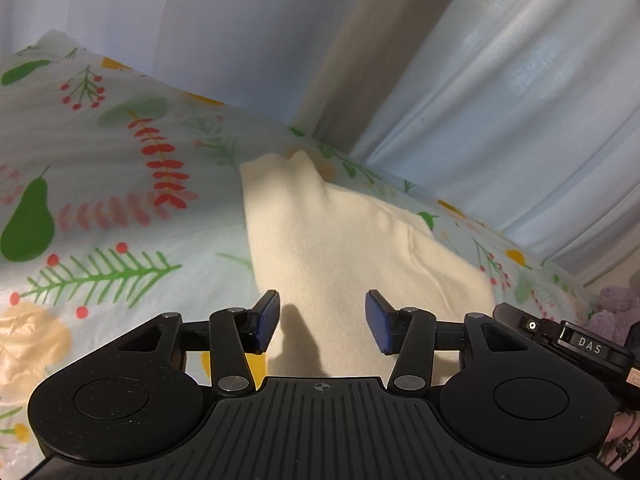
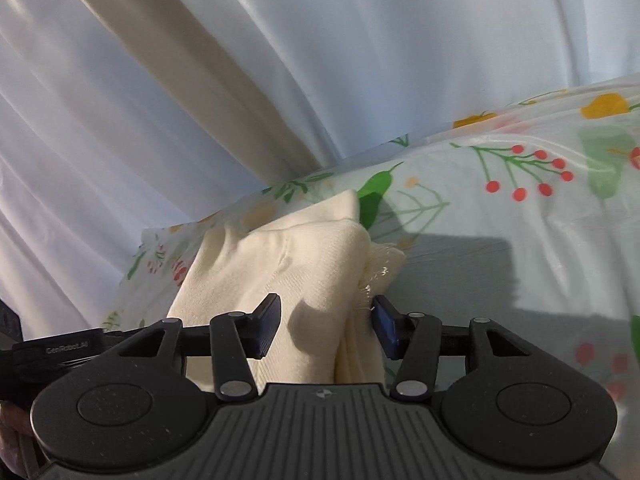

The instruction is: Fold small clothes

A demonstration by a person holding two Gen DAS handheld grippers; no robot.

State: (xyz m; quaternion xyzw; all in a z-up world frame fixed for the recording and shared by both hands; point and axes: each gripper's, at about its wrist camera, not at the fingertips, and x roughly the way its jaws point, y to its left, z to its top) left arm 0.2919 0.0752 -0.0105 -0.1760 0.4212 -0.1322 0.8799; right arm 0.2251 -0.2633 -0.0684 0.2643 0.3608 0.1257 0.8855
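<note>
While it lies rumpled, cream garment (image 1: 340, 248) looks knitted — folded over

Black ribbed tongs (image 1: 322, 322), blue pads (image 1: 267, 322), silver screws (image 1: 235, 382)

Soft cool daylight through pale curtains (image 2: 320, 60), warm patch on the cream garment (image 1: 320, 248), hard dark shadow across the floral cover (image 2: 460, 264), fisheye bending and dark vignetted corners, far print slightly soft, perhaps motion blur, mild sheen on the cover.
</note>
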